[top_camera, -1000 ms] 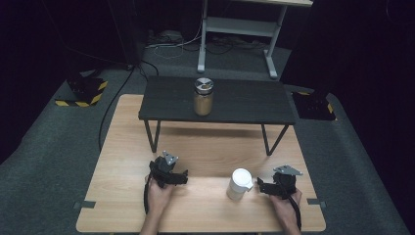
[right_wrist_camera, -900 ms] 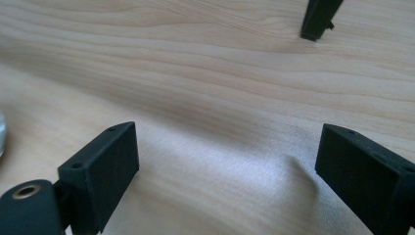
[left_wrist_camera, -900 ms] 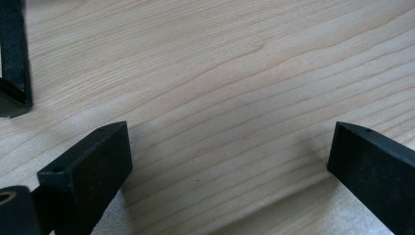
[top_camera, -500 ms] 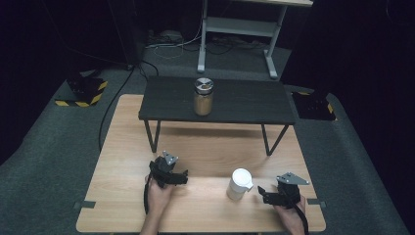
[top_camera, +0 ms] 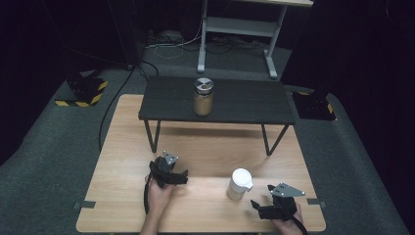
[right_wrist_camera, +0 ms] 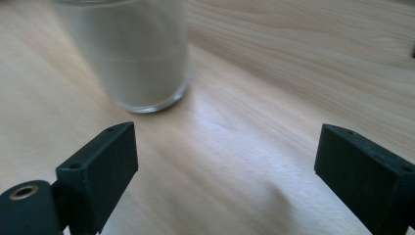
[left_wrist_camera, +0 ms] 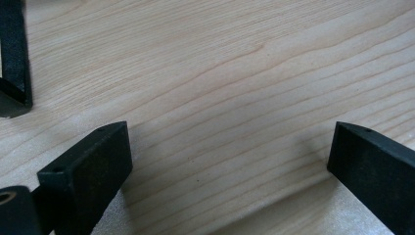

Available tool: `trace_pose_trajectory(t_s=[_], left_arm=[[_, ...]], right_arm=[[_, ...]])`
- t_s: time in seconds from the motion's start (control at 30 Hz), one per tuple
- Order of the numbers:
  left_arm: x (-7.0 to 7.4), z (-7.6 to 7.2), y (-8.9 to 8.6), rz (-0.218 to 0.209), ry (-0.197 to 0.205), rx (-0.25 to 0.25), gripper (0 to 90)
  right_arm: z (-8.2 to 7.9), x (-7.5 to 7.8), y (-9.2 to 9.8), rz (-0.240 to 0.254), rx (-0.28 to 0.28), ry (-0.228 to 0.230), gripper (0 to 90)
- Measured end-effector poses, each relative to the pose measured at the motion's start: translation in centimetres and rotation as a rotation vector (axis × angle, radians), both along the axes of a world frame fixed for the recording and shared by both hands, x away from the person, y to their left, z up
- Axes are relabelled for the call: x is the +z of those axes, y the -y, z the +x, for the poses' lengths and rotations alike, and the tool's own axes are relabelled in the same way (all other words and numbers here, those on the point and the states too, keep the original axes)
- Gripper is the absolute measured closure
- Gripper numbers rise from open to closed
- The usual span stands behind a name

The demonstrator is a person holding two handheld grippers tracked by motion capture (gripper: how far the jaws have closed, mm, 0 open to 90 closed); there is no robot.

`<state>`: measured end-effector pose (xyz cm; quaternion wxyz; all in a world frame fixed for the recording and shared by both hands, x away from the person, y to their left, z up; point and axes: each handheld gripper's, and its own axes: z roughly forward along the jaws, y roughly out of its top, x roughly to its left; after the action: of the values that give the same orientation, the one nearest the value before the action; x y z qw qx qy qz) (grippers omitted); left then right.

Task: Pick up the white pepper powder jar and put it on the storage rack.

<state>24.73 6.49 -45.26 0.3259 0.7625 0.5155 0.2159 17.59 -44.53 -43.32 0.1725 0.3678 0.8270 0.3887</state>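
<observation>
A glass jar with a white lid [top_camera: 239,183] stands on the wooden table near its front right; in the right gripper view the jar [right_wrist_camera: 139,54] sits ahead and to the left of the jaws, untouched. My right gripper [top_camera: 256,208] lies by the table's front edge, right of the jar, open and empty [right_wrist_camera: 227,147]. Left of centre my left gripper [top_camera: 184,177] rests on the wood, open [left_wrist_camera: 230,147] over bare boards. A second jar with a metal lid [top_camera: 203,96] stands on the low black table [top_camera: 244,103] at the back.
The low black table spans the far half of the wooden table [top_camera: 205,147] on thin legs; one black leg [left_wrist_camera: 13,58] shows at the upper left of the left gripper view. Grey carpet, cables and a white stand [top_camera: 240,27] lie beyond.
My right gripper has drawn back from beside the white-lidded jar toward the front edge of the table. The left gripper and both jars have stayed put.
</observation>
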Motion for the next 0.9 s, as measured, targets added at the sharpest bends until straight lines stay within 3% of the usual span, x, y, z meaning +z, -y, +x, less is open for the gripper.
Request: trace_pose_trajectory(t_s=[0.47, 0.9], left_arm=[[0.0, 0.0, 0.0, 0.000, 0.000, 0.000, 2.6], [0.0, 0.0, 0.0, 0.000, -0.001, 0.000, 2.6]], right_arm=[[-0.1, 0.5, -1.6, 0.040, 0.131, 0.026, 7.9], [0.7, 0.2, -3.0, 0.094, 0.143, 0.049, 8.0]])
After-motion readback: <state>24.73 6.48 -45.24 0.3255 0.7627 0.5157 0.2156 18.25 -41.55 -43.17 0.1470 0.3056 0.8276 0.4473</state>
